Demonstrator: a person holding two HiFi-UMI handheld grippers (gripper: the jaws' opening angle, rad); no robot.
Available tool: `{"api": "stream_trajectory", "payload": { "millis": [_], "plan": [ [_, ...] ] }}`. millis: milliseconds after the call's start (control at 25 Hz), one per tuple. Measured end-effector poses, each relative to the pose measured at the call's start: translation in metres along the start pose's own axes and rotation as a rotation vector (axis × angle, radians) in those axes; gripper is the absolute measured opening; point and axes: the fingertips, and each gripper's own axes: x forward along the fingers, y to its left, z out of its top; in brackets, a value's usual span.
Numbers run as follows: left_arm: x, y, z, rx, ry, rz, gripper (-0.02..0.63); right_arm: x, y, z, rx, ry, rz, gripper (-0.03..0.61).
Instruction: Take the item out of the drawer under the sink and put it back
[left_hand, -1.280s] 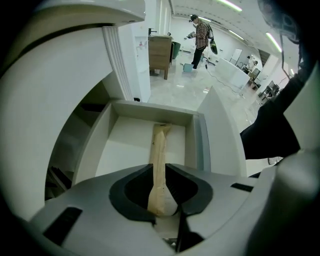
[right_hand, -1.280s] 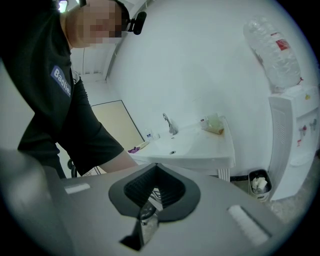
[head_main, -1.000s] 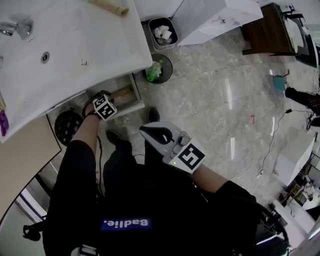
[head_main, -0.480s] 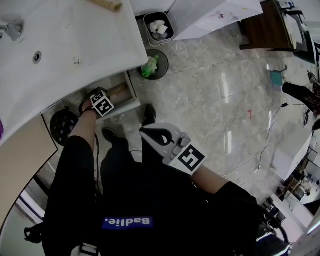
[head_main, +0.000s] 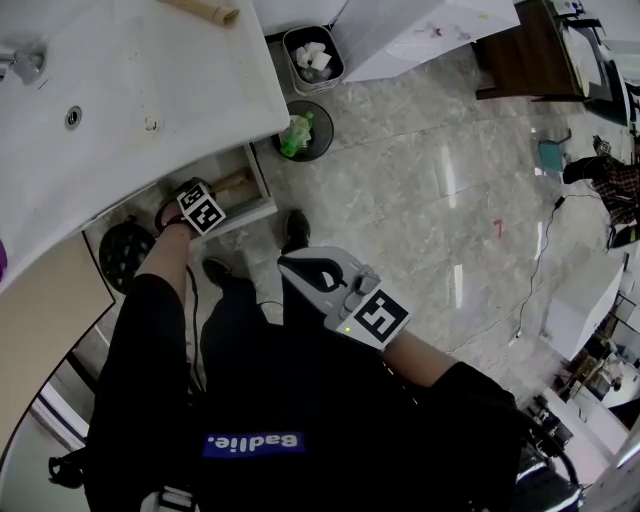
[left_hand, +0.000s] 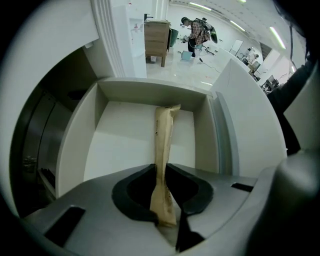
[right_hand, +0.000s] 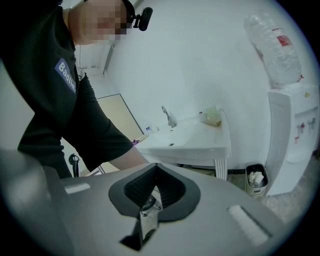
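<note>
The white drawer (head_main: 262, 186) under the sink (head_main: 120, 90) stands pulled out. A long brown paper packet (left_hand: 164, 140) lies along the drawer floor (left_hand: 120, 145); from above, the packet (head_main: 234, 183) shows beside my left gripper (head_main: 205, 210). The left gripper (left_hand: 167, 220) points straight down into the drawer. Its jaws have just been closing and now pinch the packet's near end between them. My right gripper (head_main: 300, 268) hangs in front of my body, away from the drawer. In its own view the right gripper (right_hand: 147, 220) is shut with nothing in it.
A square bin with white paper (head_main: 310, 55) and a round bin with green waste (head_main: 303, 135) stand on the marble floor by the sink. A black round object (head_main: 125, 255) sits left of the drawer. A water dispenser (right_hand: 292, 140) stands to the right of the sink.
The head view has shifted a little. The left gripper stays over the drawer and the right gripper holds its place.
</note>
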Motion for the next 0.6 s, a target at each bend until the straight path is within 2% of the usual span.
{"api": "stream_trajectory", "payload": {
  "millis": [280, 600],
  "plan": [
    [-0.026, 0.001, -0.002, -0.012, -0.012, 0.034, 0.055, -0.008, 0.008, 0.010, -0.019, -0.011, 0.007, 0.002],
    [-0.079, -0.007, 0.009, -0.023, -0.086, 0.060, 0.055, -0.017, 0.027, 0.030, -0.047, -0.033, 0.020, 0.002]
  ]
}}
